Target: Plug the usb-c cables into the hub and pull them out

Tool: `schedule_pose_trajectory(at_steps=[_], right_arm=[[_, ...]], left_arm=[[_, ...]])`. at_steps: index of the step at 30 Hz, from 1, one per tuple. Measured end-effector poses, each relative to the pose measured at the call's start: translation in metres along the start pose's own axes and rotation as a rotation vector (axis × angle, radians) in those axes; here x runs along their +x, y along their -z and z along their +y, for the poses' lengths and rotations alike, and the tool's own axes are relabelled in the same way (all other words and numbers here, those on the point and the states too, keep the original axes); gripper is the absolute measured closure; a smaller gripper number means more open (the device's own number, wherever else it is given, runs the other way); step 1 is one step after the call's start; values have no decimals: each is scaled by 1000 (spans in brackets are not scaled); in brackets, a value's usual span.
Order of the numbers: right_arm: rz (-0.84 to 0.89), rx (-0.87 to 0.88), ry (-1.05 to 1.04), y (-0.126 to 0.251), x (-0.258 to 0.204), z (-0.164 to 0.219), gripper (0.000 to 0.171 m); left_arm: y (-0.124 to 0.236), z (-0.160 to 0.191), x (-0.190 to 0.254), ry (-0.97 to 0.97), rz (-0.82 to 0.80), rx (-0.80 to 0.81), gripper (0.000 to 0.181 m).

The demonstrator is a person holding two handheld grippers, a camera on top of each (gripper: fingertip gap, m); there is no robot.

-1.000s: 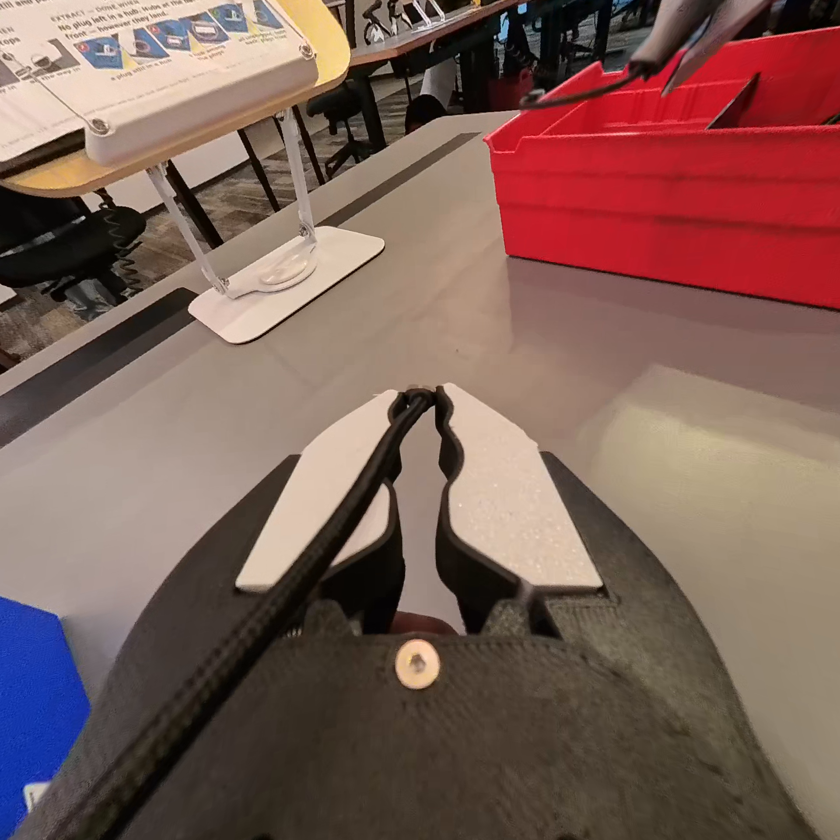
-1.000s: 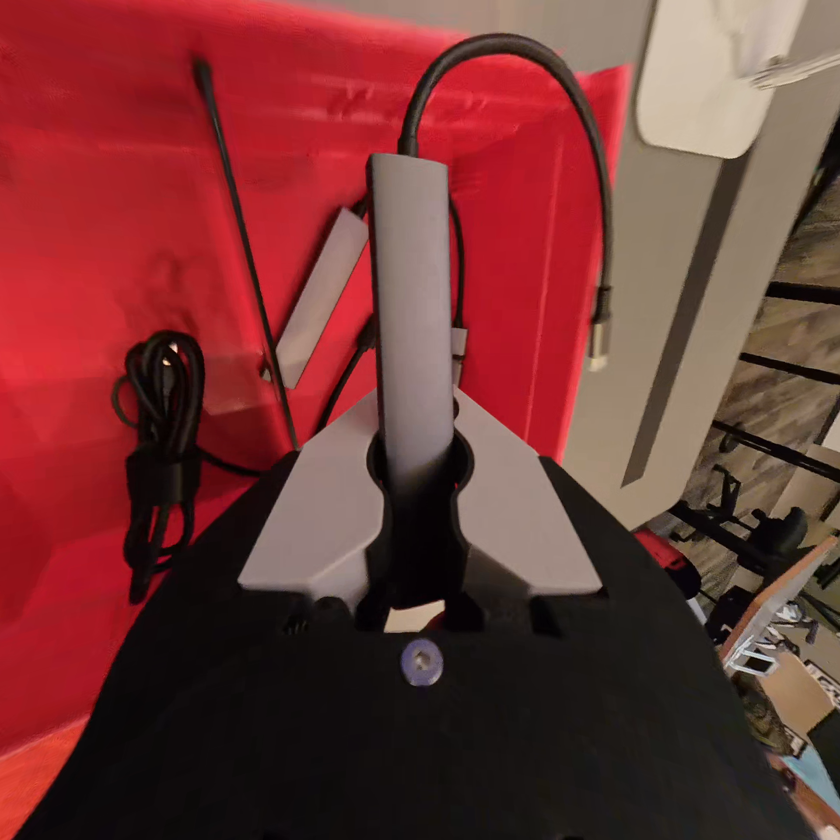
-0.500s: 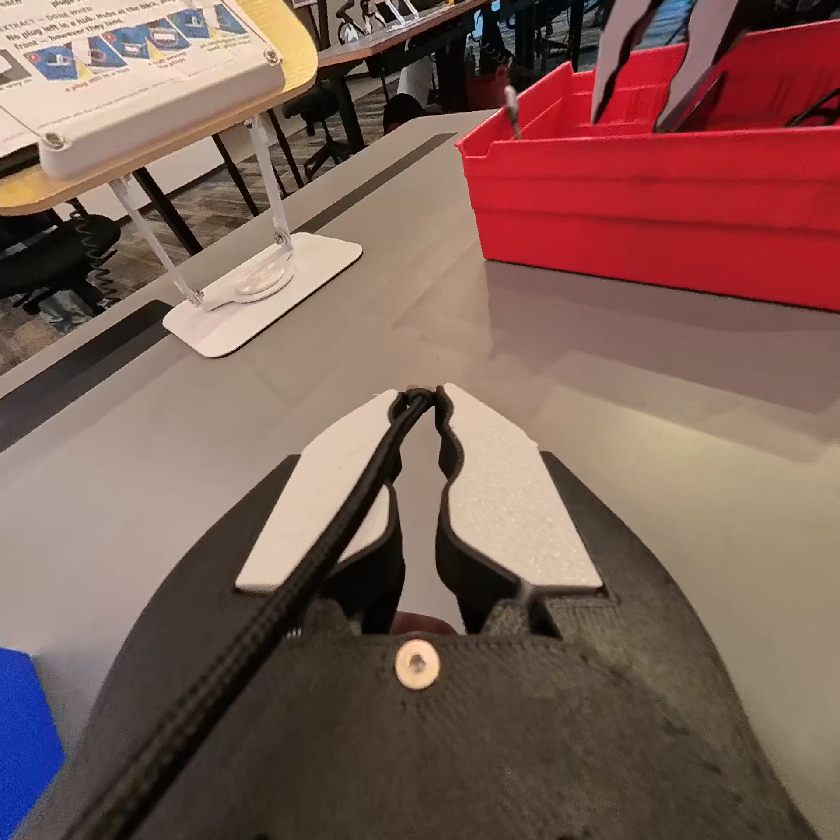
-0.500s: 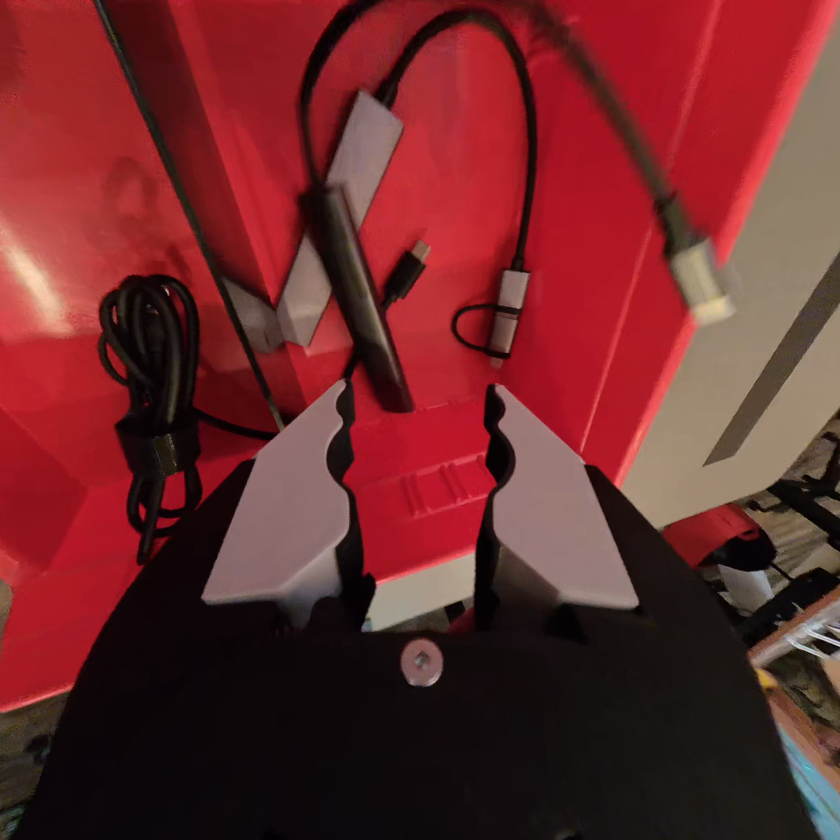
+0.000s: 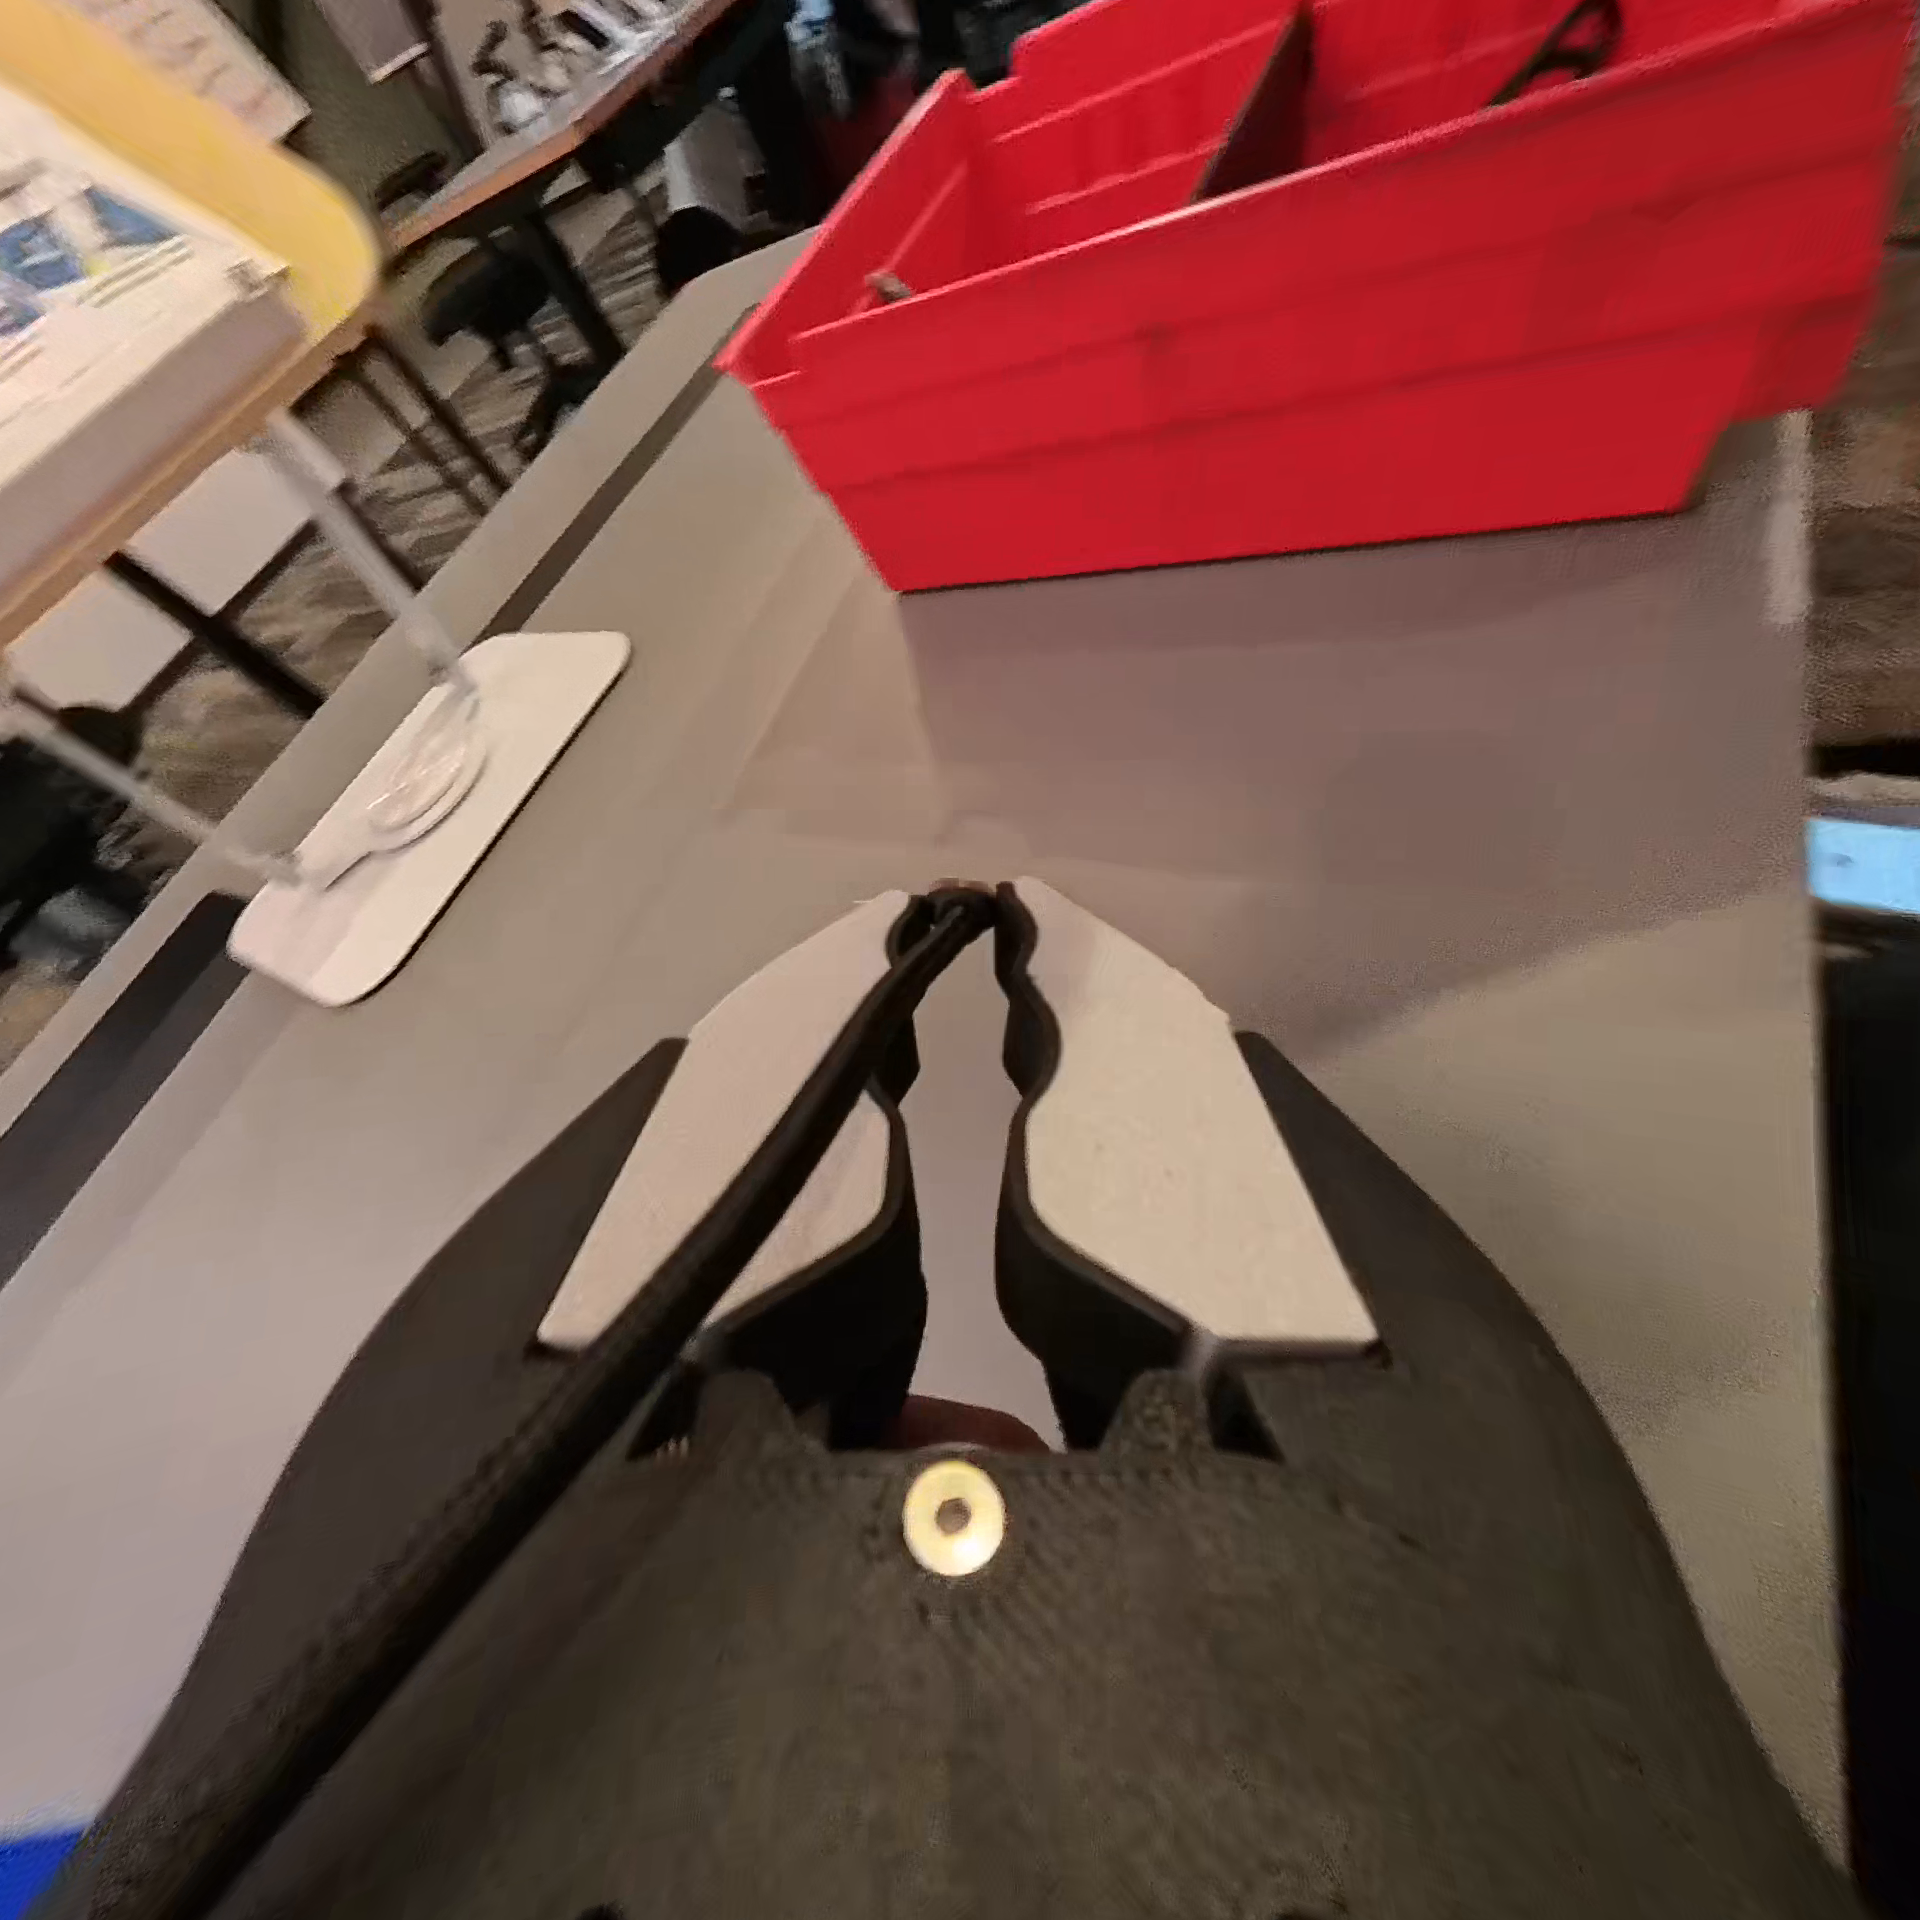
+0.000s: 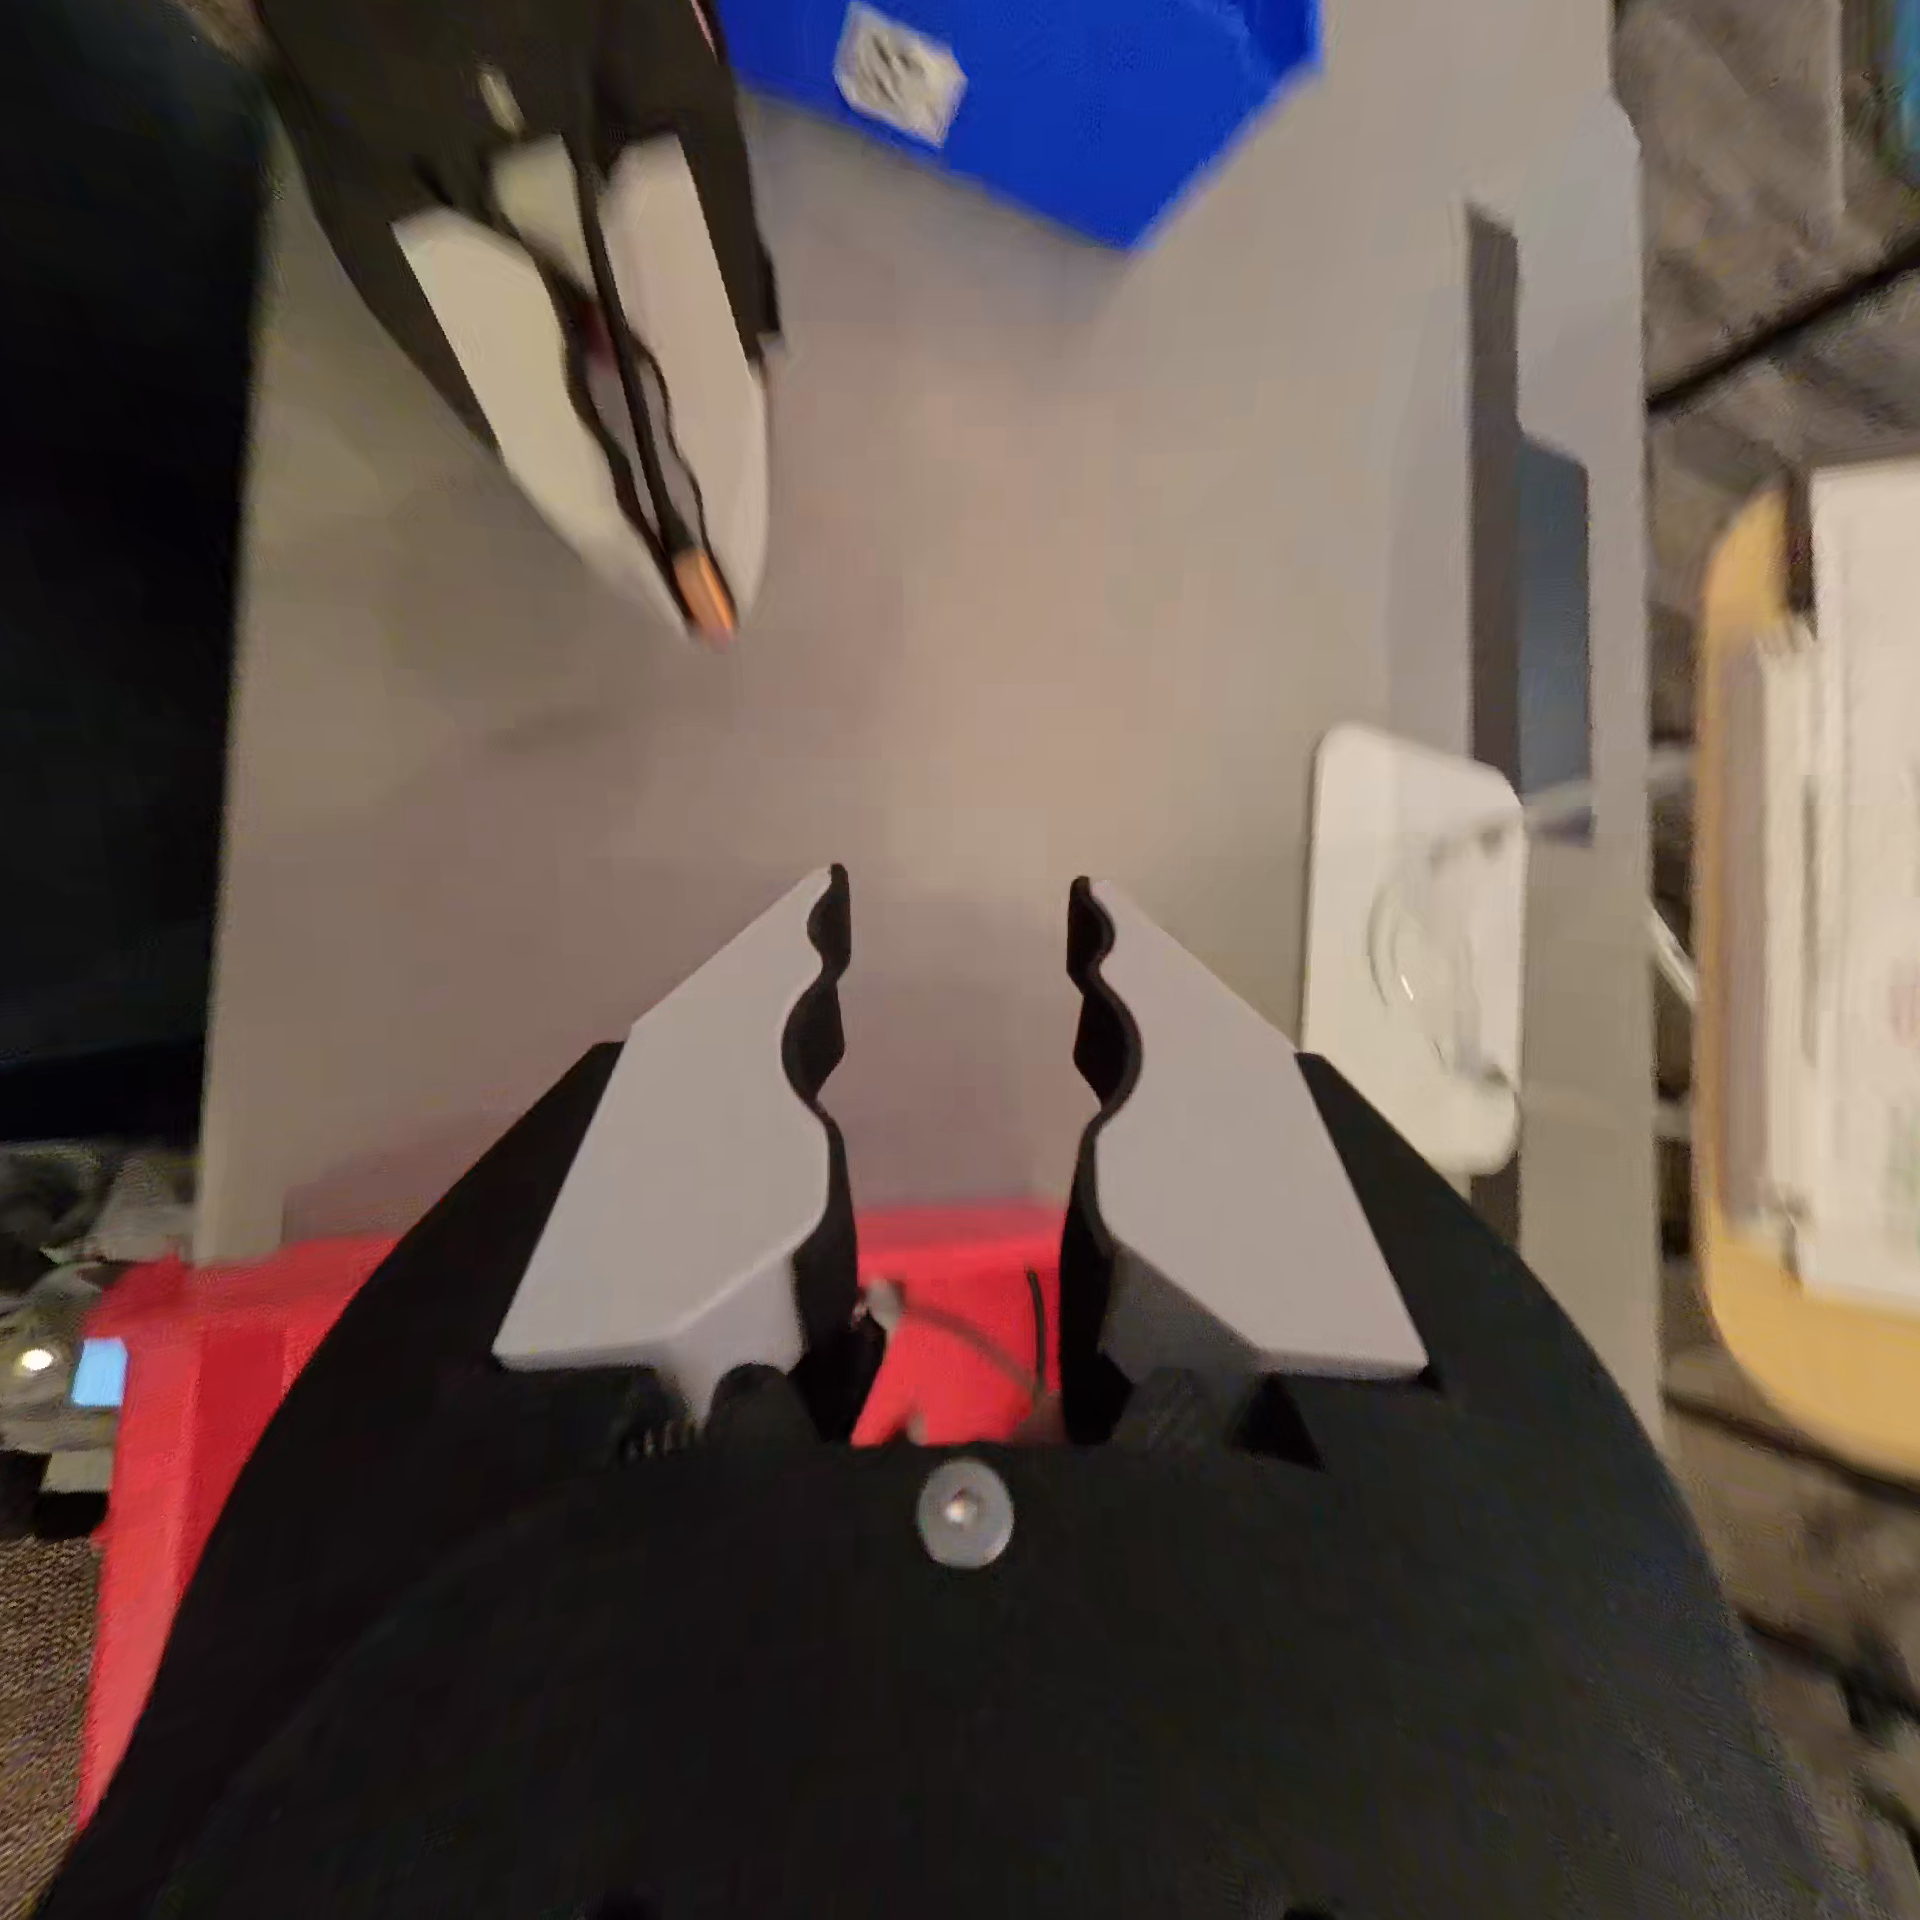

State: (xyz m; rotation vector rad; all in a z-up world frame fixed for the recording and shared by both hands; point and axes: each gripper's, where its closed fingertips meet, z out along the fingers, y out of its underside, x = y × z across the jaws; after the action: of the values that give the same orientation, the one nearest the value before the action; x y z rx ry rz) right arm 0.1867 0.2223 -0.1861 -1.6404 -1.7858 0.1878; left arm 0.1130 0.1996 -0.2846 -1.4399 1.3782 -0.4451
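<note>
My left gripper [image 5: 971, 894] is shut on a black braided usb-c cable [image 5: 665, 1340], which runs from the fingertips back down to the left. It hovers over the grey table [image 5: 1351, 831]. In the right wrist view the left gripper [image 6: 717, 613] shows at the upper left, with the cable's coppery plug [image 6: 707, 597] poking out of its tips. My right gripper [image 6: 956, 883] is open and empty, above the near edge of the red bin [image 6: 956, 1309]. A grey piece and a thin black cable lie in the bin between the fingers. The hub is not clearly in view.
The red bin [image 5: 1247, 364] with dividers stands at the far right of the table. A white stand base [image 5: 436, 821] carries a tilted yellow board with a printed sheet [image 6: 1818, 935]. A blue box [image 6: 1039, 94] sits at the table's other end. The table edge [image 5: 1808, 727] is at the right.
My right gripper opened and dropped the grey hub into the red bin, then swung away from the bin to face the table and the left gripper. The left gripper still holds the cable.
</note>
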Motion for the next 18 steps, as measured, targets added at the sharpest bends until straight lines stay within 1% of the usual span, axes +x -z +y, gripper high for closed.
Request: schedule_pose_trajectory(at_steps=[1, 3, 4, 6, 8, 12, 16, 17, 18], right_arm=[[-58, 45, 12, -10, -9, -18, 131], [-151, 138, 12, -27, -24, -53, 133], [-183, 170, 9, -34, -31, -67, 137], [-231, 168, 4, -48, -45, -83, 139], [-213, 169, 32, -59, -52, -90, 145], [-198, 177, 44, -74, -71, -96, 145], [-126, 168, 57, -88, -76, -95, 152], [-106, 168, 69, -91, -76, -95, 157], [-99, 168, 74, -92, -77, -95, 166]], left_arm=[[-1, -2, 8, -21, 35, 0, 170], [-5, 4, 9, -33, 11, -60, 170], [-7, 7, 10, -39, 11, -82, 170], [-10, 9, 11, -16, 2, -102, 170], [-12, 9, 12, -15, -2, -111, 170], [-13, 5, 14, -1, 3, -87, 170], [-13, -1, 17, 23, 9, -58, 169], [-12, -3, 17, 30, 10, -50, 169], [-12, -4, 17, 35, 9, -47, 169]])
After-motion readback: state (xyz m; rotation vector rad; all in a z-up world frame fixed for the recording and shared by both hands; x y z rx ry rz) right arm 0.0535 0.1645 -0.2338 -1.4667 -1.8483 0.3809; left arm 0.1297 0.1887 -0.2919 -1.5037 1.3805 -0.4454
